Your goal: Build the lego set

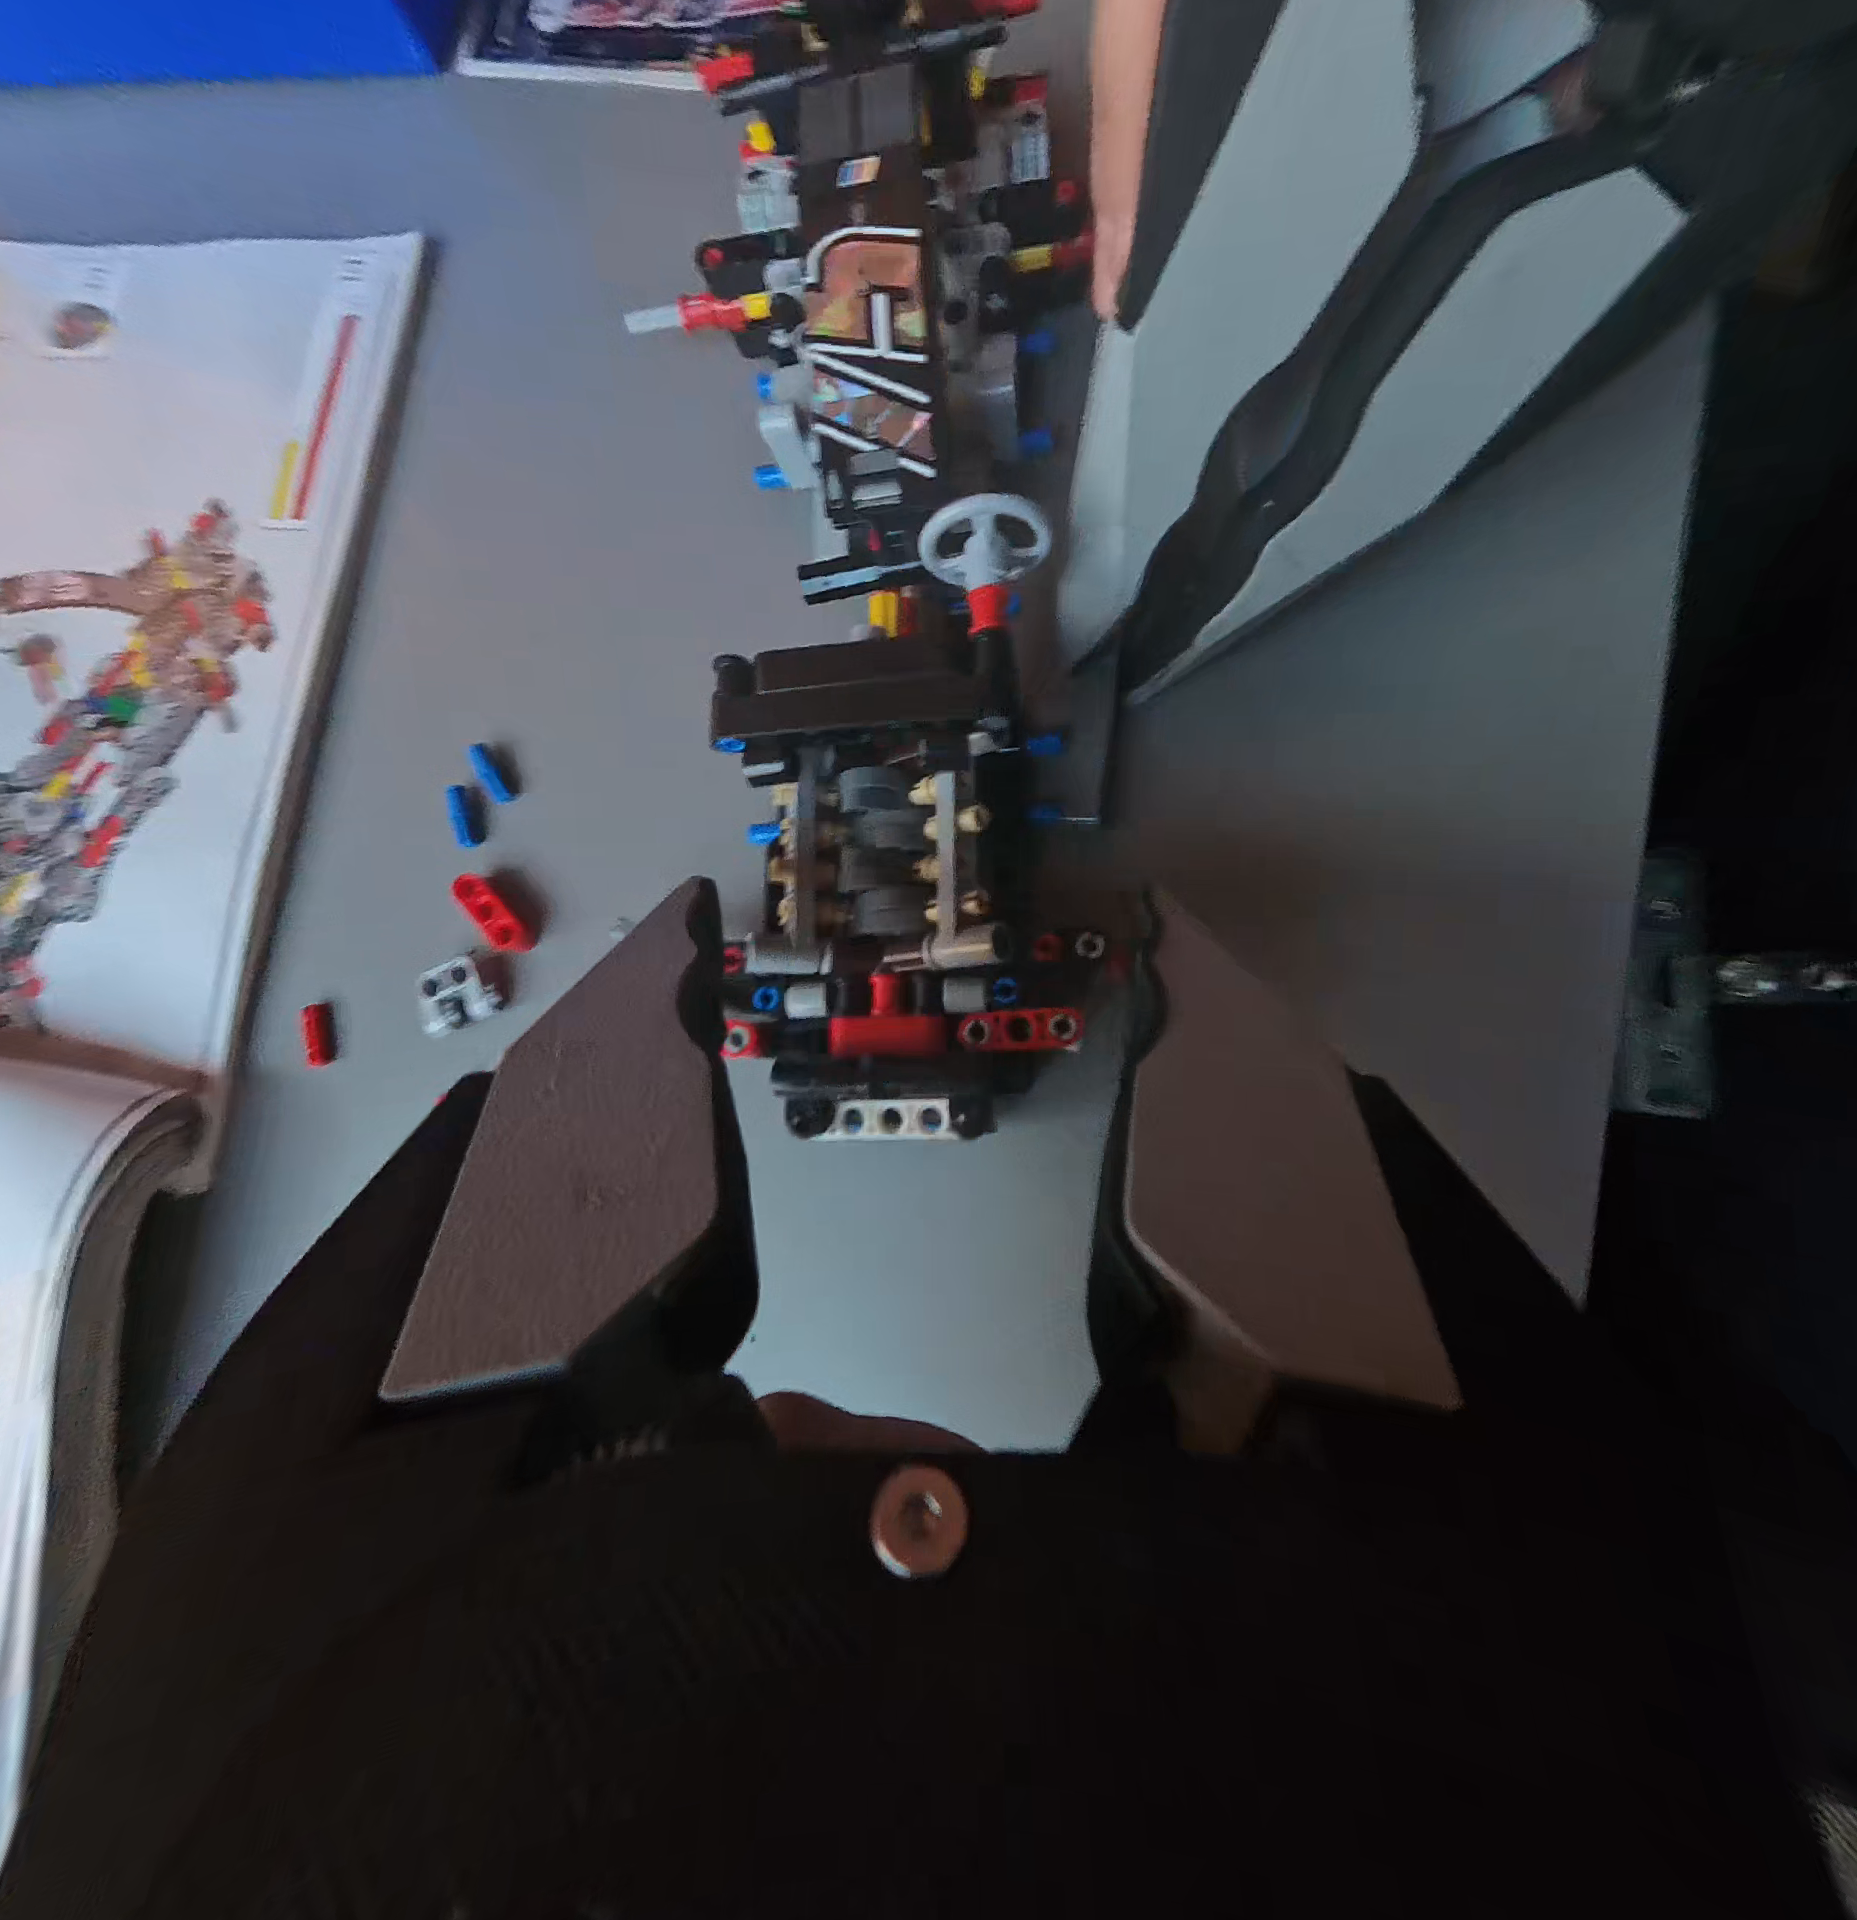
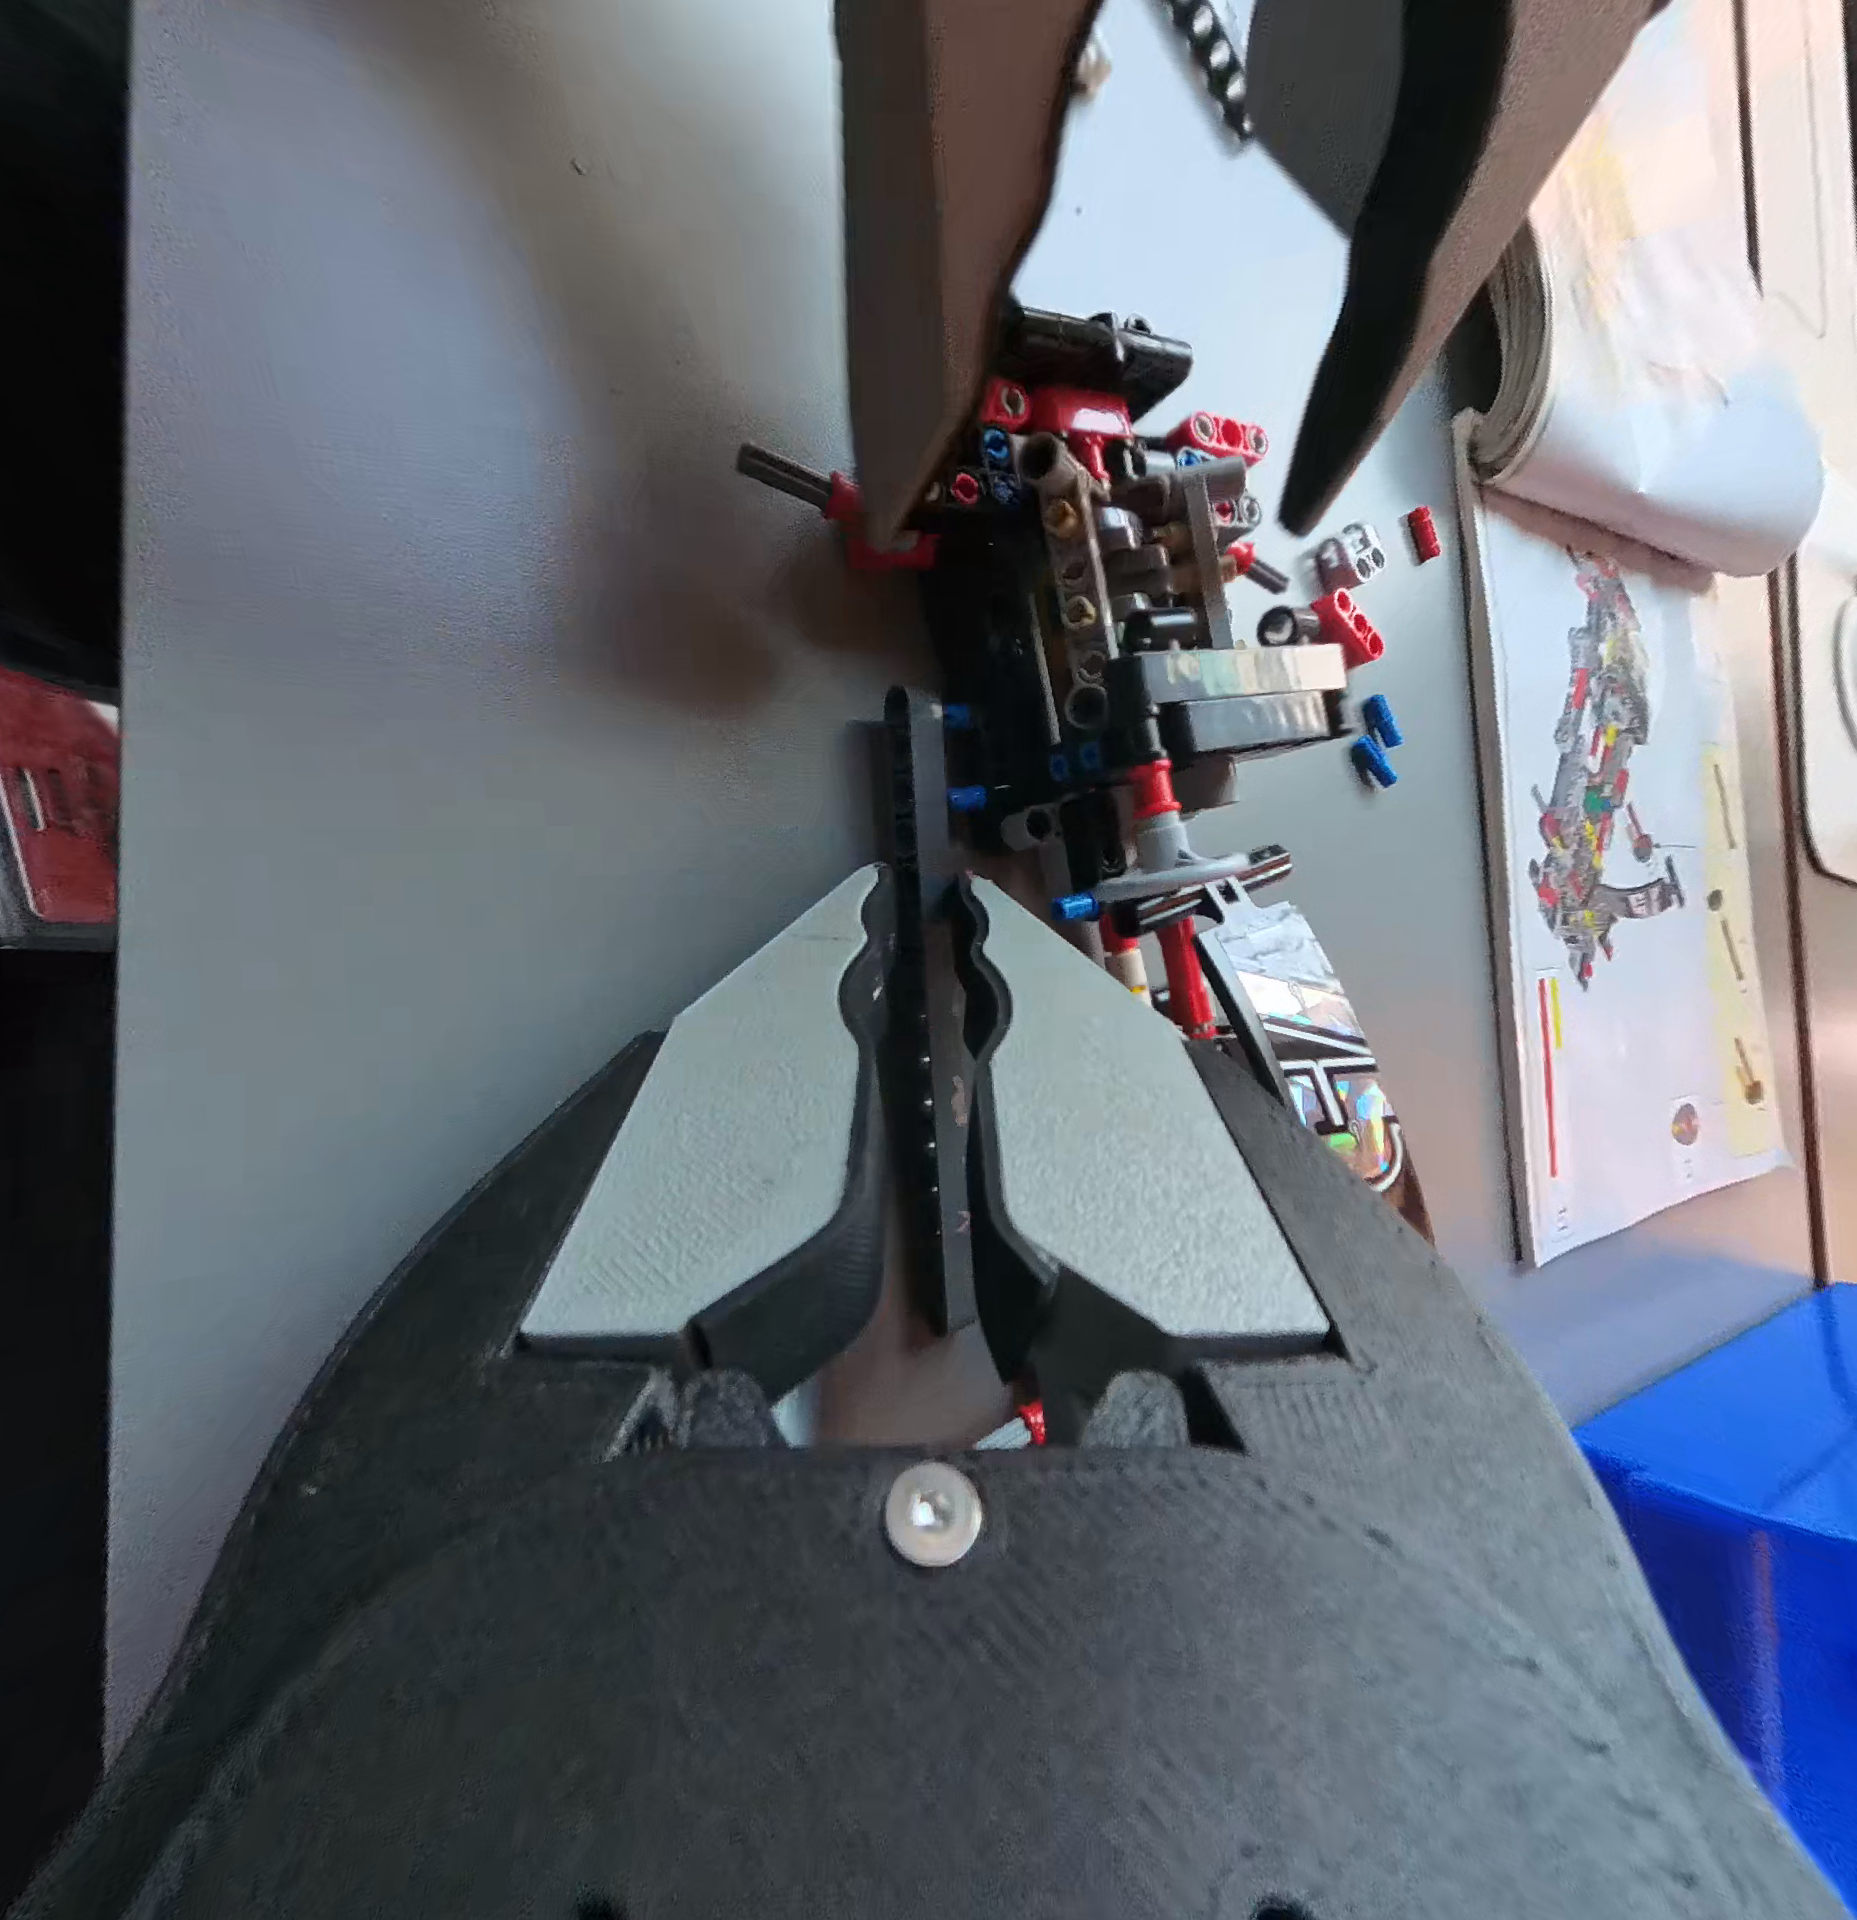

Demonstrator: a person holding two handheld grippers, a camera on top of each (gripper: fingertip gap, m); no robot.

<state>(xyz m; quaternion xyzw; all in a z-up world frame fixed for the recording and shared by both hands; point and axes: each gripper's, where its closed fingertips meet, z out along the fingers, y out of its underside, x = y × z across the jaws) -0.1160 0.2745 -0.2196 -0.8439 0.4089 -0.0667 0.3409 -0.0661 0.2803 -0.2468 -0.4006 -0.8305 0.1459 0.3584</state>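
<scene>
In the left wrist view we see our left gripper spread wide, its two fingers standing either side of the near end of a long brick-built car chassis that lies on the grey table. The left fingertip sits just beside the chassis end; whether either pad touches it we cannot tell, and nothing is clamped. Left of the chassis lie loose parts: two blue pins, a red beam piece, a small grey connector and a red pin. Farther left an open instruction booklet rests on the table. A grey steering wheel stands partway along the chassis.

In the right wrist view our right gripper is clenched on a long black beam, which runs between the pads and on past the tips, alongside the chassis and just beside its blue pins. The left gripper hangs open at the far end of the chassis, one finger against its side, the other apart from it. The booklet lies at the right, and a blue bin sits near right.
</scene>
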